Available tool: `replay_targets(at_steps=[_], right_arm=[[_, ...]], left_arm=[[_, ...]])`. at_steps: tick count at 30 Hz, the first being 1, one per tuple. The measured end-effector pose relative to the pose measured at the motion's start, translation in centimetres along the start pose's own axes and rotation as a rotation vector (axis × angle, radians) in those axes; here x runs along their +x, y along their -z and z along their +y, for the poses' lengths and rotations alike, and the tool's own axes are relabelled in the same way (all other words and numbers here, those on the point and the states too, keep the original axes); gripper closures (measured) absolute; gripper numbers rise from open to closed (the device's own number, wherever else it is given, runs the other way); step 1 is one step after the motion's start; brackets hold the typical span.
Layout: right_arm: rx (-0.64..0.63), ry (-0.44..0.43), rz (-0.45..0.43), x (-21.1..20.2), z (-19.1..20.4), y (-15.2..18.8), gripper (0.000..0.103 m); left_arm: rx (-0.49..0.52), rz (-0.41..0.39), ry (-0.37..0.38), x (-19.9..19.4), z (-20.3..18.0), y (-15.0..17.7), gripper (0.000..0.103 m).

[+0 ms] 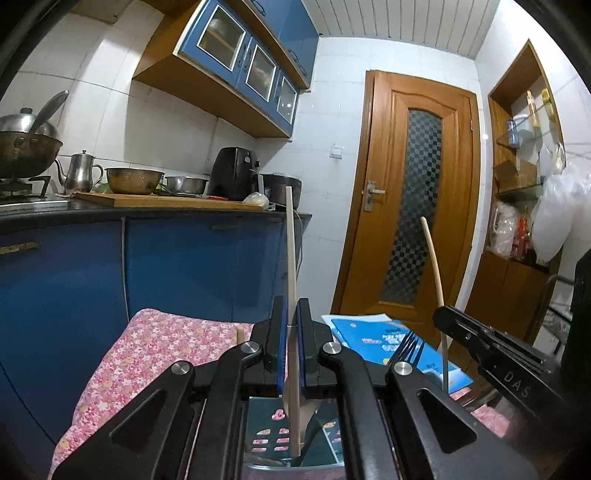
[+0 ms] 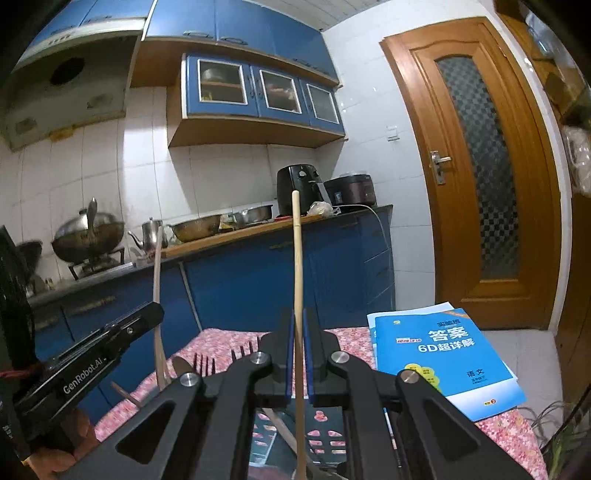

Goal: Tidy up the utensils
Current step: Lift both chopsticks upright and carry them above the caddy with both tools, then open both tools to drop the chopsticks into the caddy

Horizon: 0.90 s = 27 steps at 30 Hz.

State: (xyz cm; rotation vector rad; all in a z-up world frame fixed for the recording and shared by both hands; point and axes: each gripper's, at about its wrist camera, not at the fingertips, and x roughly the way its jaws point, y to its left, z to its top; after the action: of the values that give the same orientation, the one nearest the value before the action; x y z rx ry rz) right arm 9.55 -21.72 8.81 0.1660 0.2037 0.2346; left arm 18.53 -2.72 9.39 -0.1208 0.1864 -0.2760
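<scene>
Above the pink floral cloth, each gripper was clamped on one pale, slim wooden chopstick: left gripper on its upright chopstick, right gripper likewise.

A small kitchen with white tiled walls and a white panelled ceiling. Blue wall cupboards with glass fronts hang above blue base cabinets topped by a dark counter. A wooden door with a chequered glass panel stands shut in the corner, beside an open wooden shelf unit. An extractor hood hangs at left.
</scene>
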Motion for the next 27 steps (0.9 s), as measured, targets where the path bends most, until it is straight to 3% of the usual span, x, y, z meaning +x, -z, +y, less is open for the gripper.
replay_targets(at_steps=[15, 19, 27], right_arm=[[-0.006, -0.011, 0.025, 1.3, -0.4, 1.4, 0.096], [-0.006, -0.02, 0.027, 1.0, -0.2, 1.2, 0.085], [0.012, -0.042, 0.023, -0.6, 0.2, 0.9, 0.082]], left_arm=[[-0.012, 0.038, 0.002, 0.6, 0.4, 1.2, 0.1], [-0.013, 0.043, 0.009, 0.1, 0.4, 1.0, 0.082], [0.001, 0.045, 0.014, -2.2, -0.4, 0.4, 0.081]])
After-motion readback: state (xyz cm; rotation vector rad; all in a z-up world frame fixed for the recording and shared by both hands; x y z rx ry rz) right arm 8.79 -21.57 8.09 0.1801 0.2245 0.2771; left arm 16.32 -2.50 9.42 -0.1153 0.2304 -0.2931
